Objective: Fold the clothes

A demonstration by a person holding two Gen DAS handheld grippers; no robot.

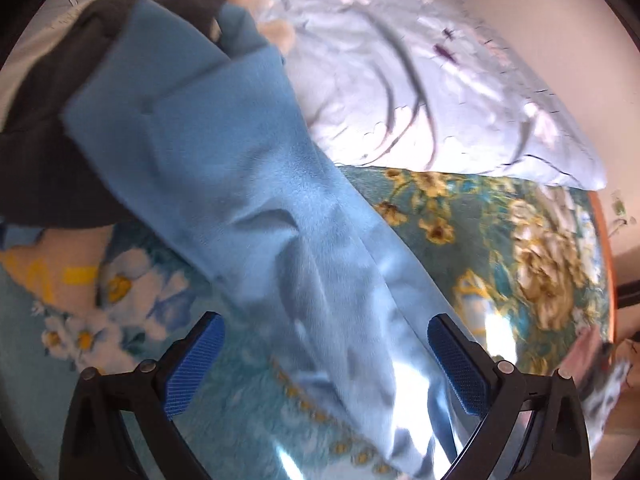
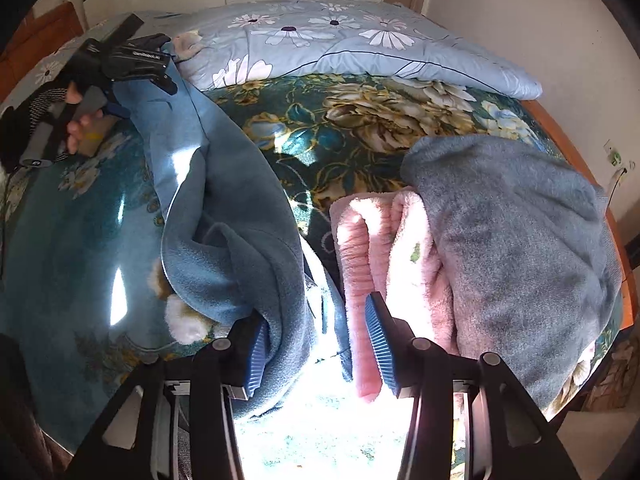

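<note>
A blue garment (image 2: 224,216) lies in a long strip across the bed (image 2: 80,216), which has a teal cover with large flowers. In the right wrist view the right gripper (image 2: 316,344) stands low over the near end of this garment. Its jaws are apart: the cloth touches the left pad, but the right pad is free, so nothing is clamped. Just beside the right finger there is a pink fluffy cloth (image 2: 384,248), and a grey fleece cloth (image 2: 516,240) lies partly over it. The far end of the garment reaches to the left gripper (image 2: 120,60), which a hand (image 2: 76,120) in a striped sleeve holds near the top left of this view. In the left wrist view the left gripper (image 1: 324,364) has its jaws wide apart, and the garment (image 1: 248,184) passes below and between the fingers without being pressed. A dark cloth (image 1: 52,120) lies under the far end of the garment. Behind them, at the head of the bed, rests a pale blue quilt (image 2: 352,44) with a daisy print. Bright sunlight washes out the cover near the right gripper.
</note>
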